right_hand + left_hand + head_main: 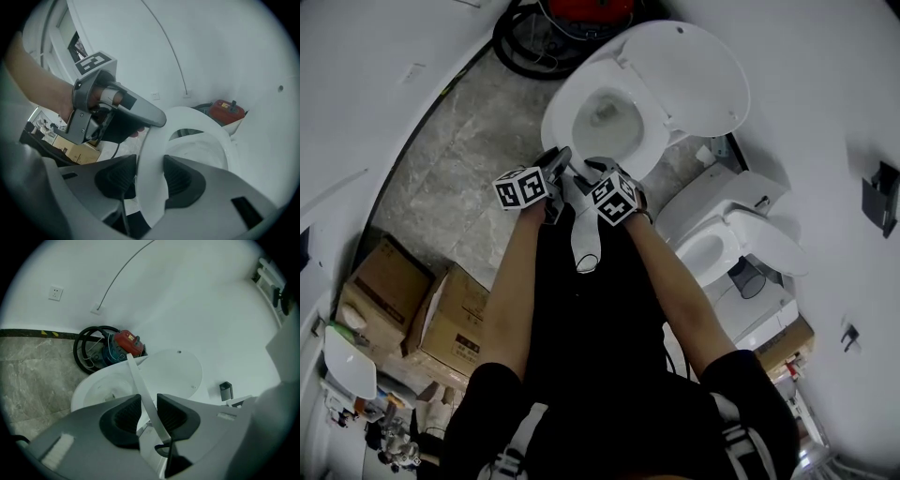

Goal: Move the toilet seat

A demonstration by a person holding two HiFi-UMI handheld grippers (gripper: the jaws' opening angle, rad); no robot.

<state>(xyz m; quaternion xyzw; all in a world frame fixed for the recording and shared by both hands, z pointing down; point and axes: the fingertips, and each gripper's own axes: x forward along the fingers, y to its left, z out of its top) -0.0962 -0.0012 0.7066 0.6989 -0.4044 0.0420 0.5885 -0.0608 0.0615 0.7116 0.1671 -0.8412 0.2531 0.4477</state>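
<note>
The white toilet seat (pixel 582 234) hangs loose in front of the person, held by both grippers and off the bowl (pixel 602 120). The toilet's lid (pixel 684 75) stands open behind the bowl. My left gripper (pixel 557 165) is shut on the seat, which shows edge-on as a thin white strip (pixel 140 387) between the left gripper's (pixel 148 409) pads. My right gripper (pixel 598 171) is shut on a wider part of the seat ring (pixel 151 187), with the right gripper's (pixel 150 180) pads on both faces. The left gripper (pixel 117 112) shows beside the ring.
A second toilet (pixel 724 246) stands at the right. Cardboard boxes (pixel 422 305) sit at the lower left. A red machine (pixel 127 343) and a coiled black hose (pixel 90 350) lie against the wall behind the bowl. A wall socket (pixel 55 293) is on the wall.
</note>
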